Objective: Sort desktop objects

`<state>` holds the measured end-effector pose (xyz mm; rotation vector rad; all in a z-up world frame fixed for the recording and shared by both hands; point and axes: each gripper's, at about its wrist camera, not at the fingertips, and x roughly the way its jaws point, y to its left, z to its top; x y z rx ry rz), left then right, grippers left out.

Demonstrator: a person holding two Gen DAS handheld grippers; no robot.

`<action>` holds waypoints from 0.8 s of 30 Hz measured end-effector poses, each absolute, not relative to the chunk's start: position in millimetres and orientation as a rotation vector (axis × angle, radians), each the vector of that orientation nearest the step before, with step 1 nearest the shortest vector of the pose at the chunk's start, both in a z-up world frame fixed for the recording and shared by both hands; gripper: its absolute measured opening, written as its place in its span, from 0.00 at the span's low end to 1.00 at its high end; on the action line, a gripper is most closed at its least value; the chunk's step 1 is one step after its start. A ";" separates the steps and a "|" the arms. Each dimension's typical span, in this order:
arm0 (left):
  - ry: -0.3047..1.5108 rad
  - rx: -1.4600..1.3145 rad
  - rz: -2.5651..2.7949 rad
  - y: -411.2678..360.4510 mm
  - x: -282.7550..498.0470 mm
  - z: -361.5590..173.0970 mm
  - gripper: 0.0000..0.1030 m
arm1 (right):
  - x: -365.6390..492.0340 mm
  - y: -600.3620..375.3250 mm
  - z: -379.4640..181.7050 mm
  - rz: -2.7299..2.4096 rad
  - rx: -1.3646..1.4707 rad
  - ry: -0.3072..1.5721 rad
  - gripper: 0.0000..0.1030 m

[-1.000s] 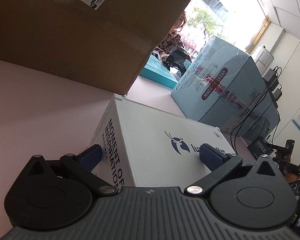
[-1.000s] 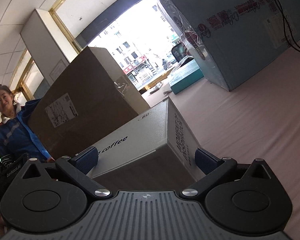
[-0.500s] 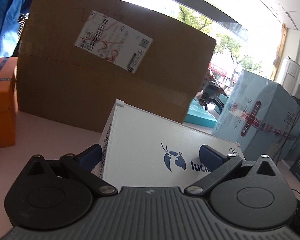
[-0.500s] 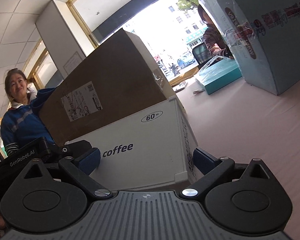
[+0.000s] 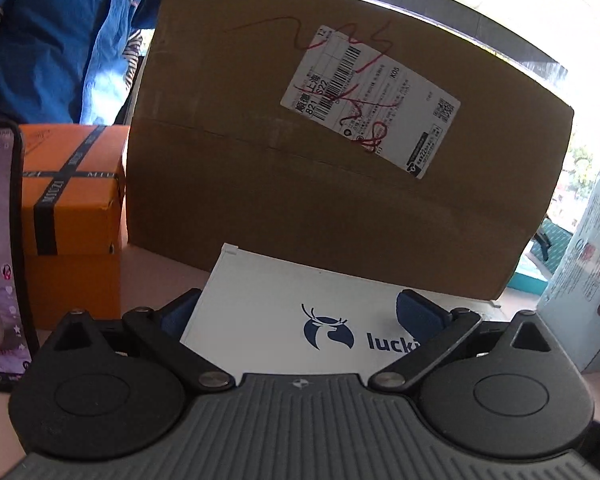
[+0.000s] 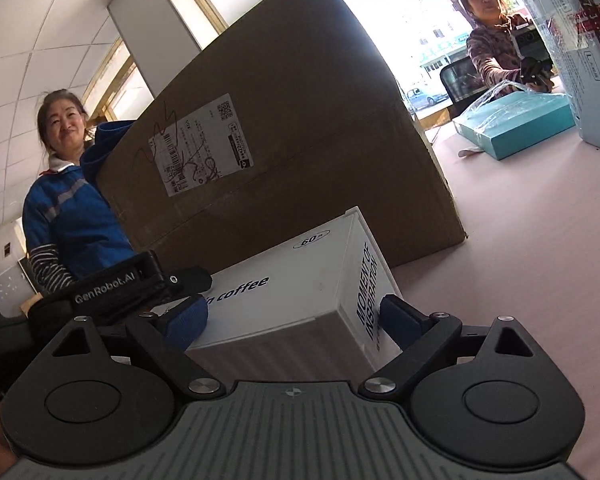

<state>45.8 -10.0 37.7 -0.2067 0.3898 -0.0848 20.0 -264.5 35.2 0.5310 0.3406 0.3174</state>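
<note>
left gripper: low centre of frame, jaws spread wide, pads on either side of the white box | right gripper: low centre, likewise spread

Office — tiled ceiling, parcels

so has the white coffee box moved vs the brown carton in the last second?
Yes. The white coffee box, between both grippers' fingers, has swung round towards the brown carton; its far edge now sits close against the carton's labelled face.
</note>
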 end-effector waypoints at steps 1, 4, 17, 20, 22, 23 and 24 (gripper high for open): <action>0.362 -0.182 -0.073 -14.3 42.9 35.8 1.00 | 19.3 -263.7 35.3 0.315 0.525 0.337 0.91; 0.341 -0.176 -0.069 -15.5 44.3 33.8 1.00 | 13.2 -259.5 37.6 0.315 0.477 0.308 0.92; 0.232 -0.031 -0.140 -92.5 -22.3 104.4 1.00 | -72.2 -343.8 95.6 0.016 0.291 0.061 1.00; 0.272 -0.036 -0.258 -137.9 -29.3 99.6 1.00 | -91.6 -389.7 92.8 -0.087 0.337 0.043 1.00; 0.300 -0.026 -0.336 -173.1 -33.6 91.6 1.00 | -100.7 -418.8 89.0 -0.179 0.342 0.046 1.00; 0.303 -0.010 -0.355 -190.7 -35.3 86.4 1.00 | -102.6 -433.0 87.8 -0.231 0.340 0.060 1.00; 0.306 0.006 -0.373 -208.2 -36.9 81.3 1.00 | -103.6 -447.8 86.0 -0.281 0.345 0.081 1.00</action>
